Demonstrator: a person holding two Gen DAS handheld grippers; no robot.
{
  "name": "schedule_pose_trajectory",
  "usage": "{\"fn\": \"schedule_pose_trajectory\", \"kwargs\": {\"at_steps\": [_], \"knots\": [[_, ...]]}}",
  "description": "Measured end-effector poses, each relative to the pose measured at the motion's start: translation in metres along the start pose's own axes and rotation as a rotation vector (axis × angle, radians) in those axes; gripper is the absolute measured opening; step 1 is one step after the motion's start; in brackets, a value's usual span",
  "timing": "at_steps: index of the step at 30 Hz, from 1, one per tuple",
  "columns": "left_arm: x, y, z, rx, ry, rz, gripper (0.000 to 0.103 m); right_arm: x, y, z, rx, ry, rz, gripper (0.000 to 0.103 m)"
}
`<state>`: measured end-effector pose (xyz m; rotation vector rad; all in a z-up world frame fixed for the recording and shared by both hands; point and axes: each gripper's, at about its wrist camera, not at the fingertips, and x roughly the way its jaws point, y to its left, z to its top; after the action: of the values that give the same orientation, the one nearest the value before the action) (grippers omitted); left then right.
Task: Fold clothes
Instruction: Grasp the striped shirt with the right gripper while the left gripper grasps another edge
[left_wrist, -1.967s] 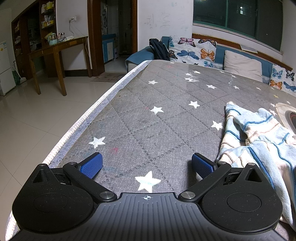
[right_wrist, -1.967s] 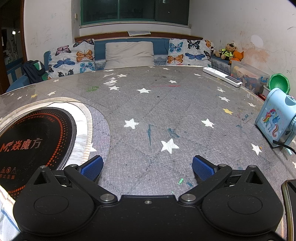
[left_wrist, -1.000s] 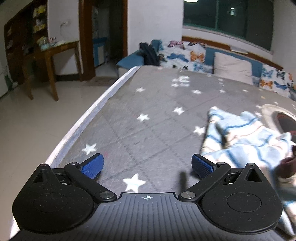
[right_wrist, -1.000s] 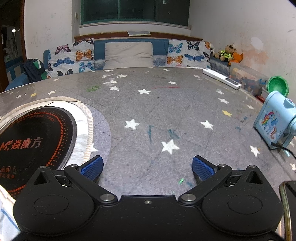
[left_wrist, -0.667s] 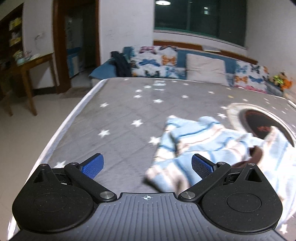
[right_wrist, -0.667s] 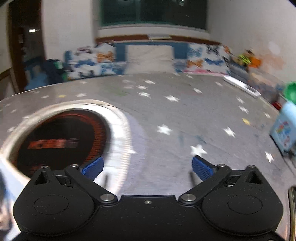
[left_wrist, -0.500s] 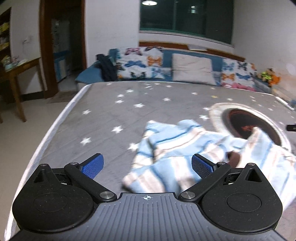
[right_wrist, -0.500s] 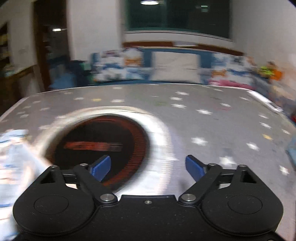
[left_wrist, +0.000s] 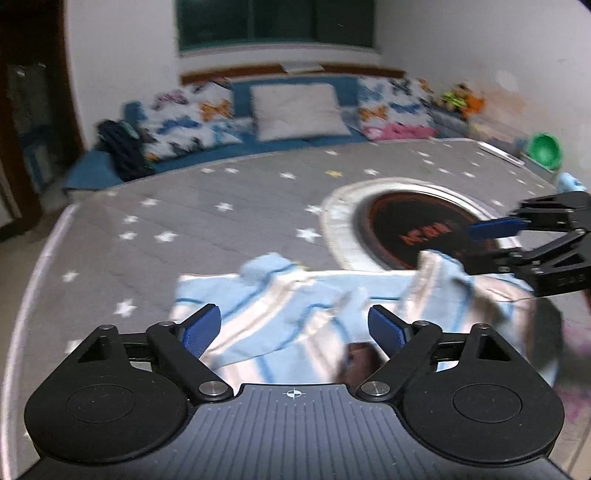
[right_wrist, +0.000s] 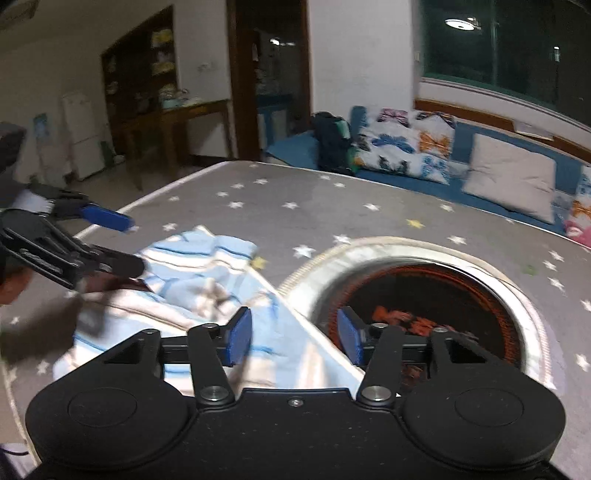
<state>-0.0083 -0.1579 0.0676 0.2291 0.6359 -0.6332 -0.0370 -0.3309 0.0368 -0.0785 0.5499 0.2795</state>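
— How does the left gripper (left_wrist: 294, 325) stand?
— Jaws spread wide, blue pads (left_wrist: 202, 329) far apart, nothing between them, pointing forward and a little down.
— And the right gripper (right_wrist: 293, 338)?
— Jaws partly closed, a clear gap between them. It comes in from the right in the left wrist view; the blur leaves any contact uncertain.

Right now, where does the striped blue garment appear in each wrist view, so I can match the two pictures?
Left wrist view: the striped garment lies low in the centre, just beyond the open jaws.
Right wrist view: the striped garment lies centre-left, reaching in between the jaws.
Shared landmark: the round black cooktop, beside the garment in both.
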Motion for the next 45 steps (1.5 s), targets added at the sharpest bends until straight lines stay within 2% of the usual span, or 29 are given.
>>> {"fn": "schedule_pose_trajectory", "kwargs": {"at_steps": [4, 9, 12, 14, 15, 17, 19, 22, 28, 36, 42, 44, 45], "knots": [[0.015, -0.011, 0.01, 0.039, 0.026, -0.067, 0.083, 0.0, 0.005, 0.005, -0.009, 0.008, 0.022, 0.049], [0.036, -0.019, 0.014, 0.066, 0.084, -0.082, 0.081, 0.009, 0.008, 0.007, -0.035, 0.035, 0.03, 0.049], [0.044, -0.02, 0.015, 0.059, 0.111, -0.098, 0.067, 0.017, 0.012, 0.007, -0.054, 0.068, 0.032, 0.049], [0.05, -0.018, 0.014, 0.051, 0.128, -0.1, 0.049, 0.02, 0.013, 0.005, -0.048, 0.087, 0.03, 0.042], [0.053, -0.017, 0.013, 0.044, 0.139, -0.103, 0.044, 0.022, 0.014, 0.004, -0.046, 0.094, 0.033, 0.04], [0.055, -0.013, 0.01, 0.028, 0.152, -0.116, 0.018, 0.023, 0.017, 0.001, -0.047, 0.106, 0.033, 0.03], [0.055, -0.01, 0.007, 0.016, 0.154, -0.128, 0.012, 0.018, 0.022, -0.001, -0.057, 0.106, 0.03, 0.025], [0.046, -0.007, 0.002, 0.015, 0.117, -0.128, 0.006, 0.012, 0.026, -0.003, -0.08, 0.097, 0.019, 0.019], [0.01, 0.007, -0.002, -0.051, 0.038, -0.106, 0.002, -0.002, 0.029, -0.006, -0.136, 0.019, -0.051, 0.013], [-0.014, 0.017, 0.0, -0.072, 0.014, -0.123, 0.001, -0.058, 0.044, -0.019, -0.167, -0.095, -0.14, 0.012], [-0.022, 0.019, 0.004, -0.072, 0.012, -0.141, 0.004, -0.095, 0.058, -0.041, -0.176, -0.105, -0.145, 0.012], [-0.009, 0.011, 0.01, -0.048, 0.033, -0.152, 0.019, -0.106, 0.064, -0.049, -0.177, -0.103, -0.138, 0.012], [-0.002, 0.005, 0.011, -0.034, 0.044, -0.147, 0.023, -0.107, 0.064, -0.049, -0.176, -0.102, -0.137, 0.012]]}}
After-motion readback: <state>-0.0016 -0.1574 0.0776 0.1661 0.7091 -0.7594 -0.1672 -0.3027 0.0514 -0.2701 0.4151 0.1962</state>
